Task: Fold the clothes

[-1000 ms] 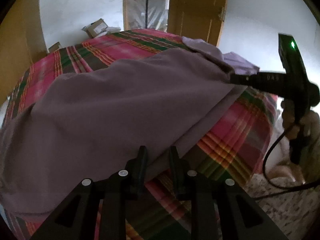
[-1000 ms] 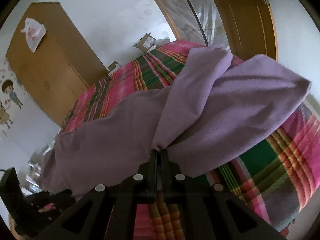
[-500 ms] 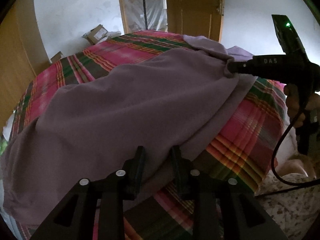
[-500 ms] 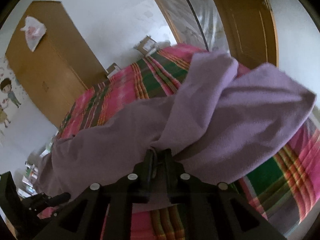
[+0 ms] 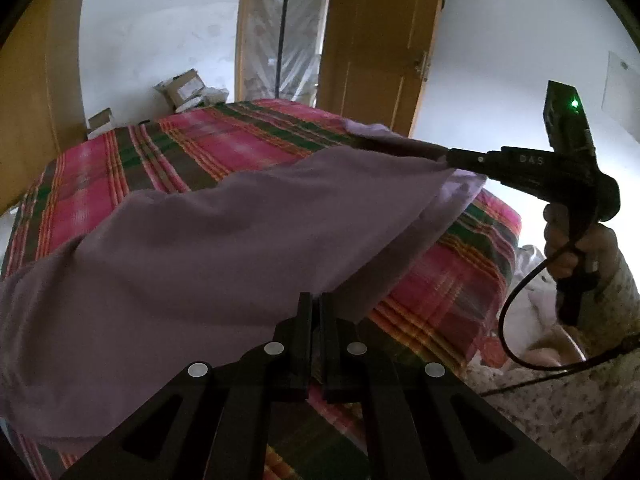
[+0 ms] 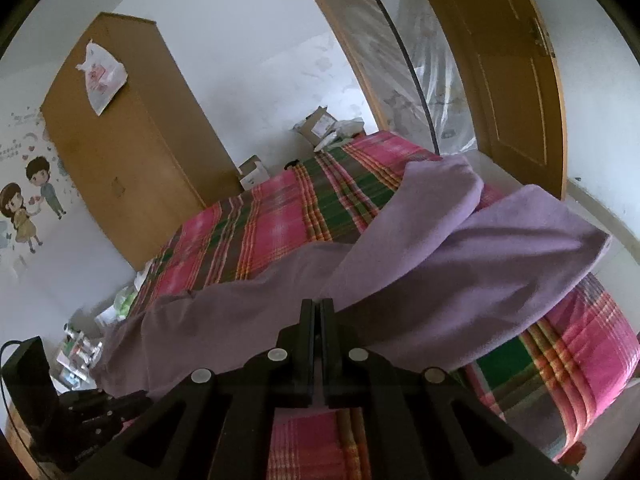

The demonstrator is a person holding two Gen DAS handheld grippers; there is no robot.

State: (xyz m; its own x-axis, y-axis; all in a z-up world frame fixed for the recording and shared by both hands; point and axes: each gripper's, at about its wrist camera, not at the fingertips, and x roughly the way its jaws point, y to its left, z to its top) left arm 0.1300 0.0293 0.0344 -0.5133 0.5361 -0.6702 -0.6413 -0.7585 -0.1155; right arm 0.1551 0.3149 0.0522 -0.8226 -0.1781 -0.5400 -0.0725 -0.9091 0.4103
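Where "DAS" reads: right gripper (image 5: 450, 158).

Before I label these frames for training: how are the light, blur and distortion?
Left wrist view: dim, purple garment shadowed, white wall blown out, door frame bowed by fisheye. Right wrist view: brighter, wardrobe curved, garment edges slightly soft.

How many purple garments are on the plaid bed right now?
1: a purple fabric garment draped across the near edge of the pink-and-green plaid bed, pinched by the left gripper and right gripper. Folds could hide another.
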